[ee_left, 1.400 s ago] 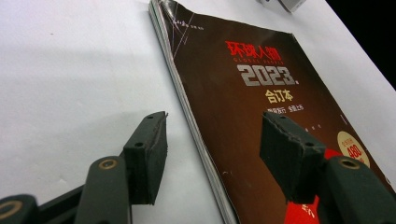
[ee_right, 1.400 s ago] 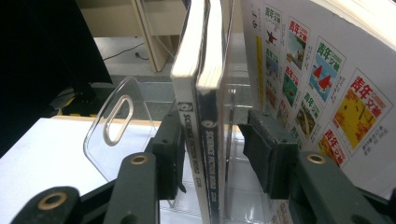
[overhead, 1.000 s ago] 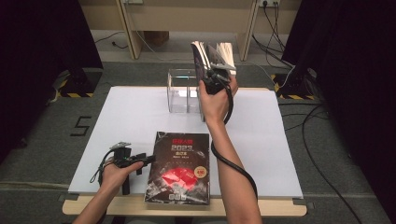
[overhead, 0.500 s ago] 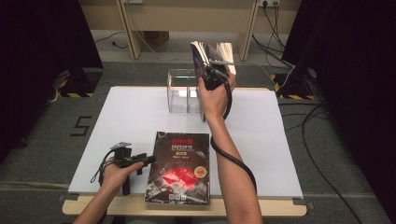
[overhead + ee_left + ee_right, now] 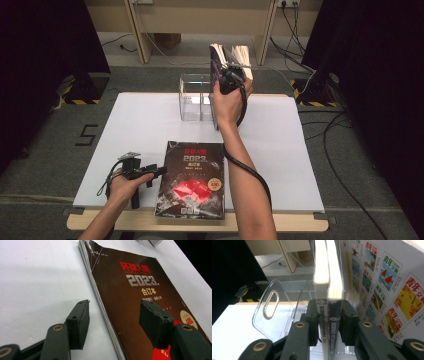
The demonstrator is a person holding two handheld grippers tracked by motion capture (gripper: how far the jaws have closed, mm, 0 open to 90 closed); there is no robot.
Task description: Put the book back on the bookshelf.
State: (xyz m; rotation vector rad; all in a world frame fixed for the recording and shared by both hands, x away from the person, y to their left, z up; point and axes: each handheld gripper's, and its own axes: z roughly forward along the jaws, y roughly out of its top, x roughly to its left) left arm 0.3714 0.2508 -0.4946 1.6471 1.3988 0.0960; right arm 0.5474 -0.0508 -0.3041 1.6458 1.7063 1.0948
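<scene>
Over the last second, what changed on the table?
The right gripper has just been closing its jaws on the spines of the upright magazines, which stand between them by the clear rack. Unchanged: the left gripper open astride the edge of the dark magazine lying flat.

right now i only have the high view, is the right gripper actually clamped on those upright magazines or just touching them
observer: clamped. in the right gripper view the right gripper has just been closing its jaws, and both pads press the two spines of the magazines between them
operator: and the left gripper, is it gripping the flat magazine
observer: no. the left gripper view shows it open, straddling the spine edge, one jaw over the white table, the other above the cover
</scene>
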